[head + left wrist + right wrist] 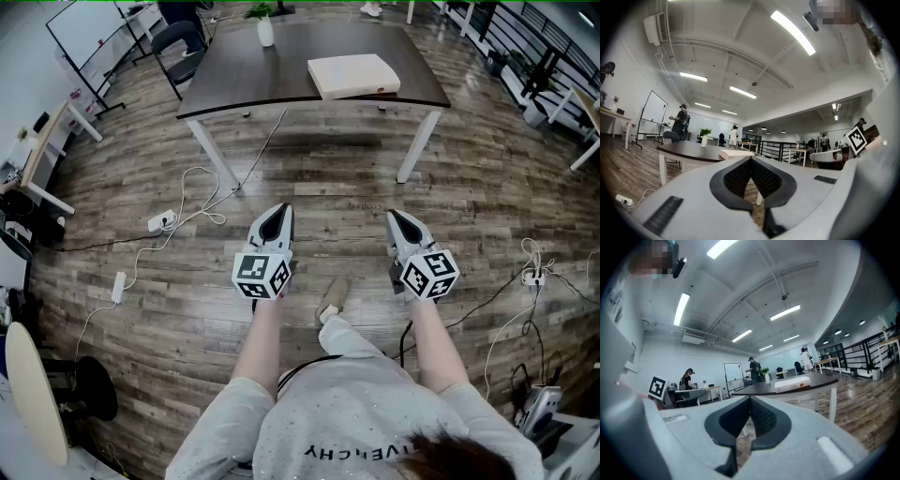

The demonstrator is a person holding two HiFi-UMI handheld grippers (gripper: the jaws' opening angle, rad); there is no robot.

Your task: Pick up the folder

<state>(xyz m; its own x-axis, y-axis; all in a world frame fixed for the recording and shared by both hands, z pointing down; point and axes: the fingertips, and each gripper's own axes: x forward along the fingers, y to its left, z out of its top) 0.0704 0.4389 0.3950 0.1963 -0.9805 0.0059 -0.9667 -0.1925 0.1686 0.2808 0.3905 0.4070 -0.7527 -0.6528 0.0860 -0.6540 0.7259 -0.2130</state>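
Nothing of the pick-up looks done yet: the folder [353, 75] lies flat on the bench [244, 75] at the top of the head view, well apart from the left tongs [277, 214] and right tongs [398, 218], both closed together and empty at mid-frame.

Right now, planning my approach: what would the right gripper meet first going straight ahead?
The way looks free up to the table, probably its near edge, with the folder on top. Depth is hard to judge.
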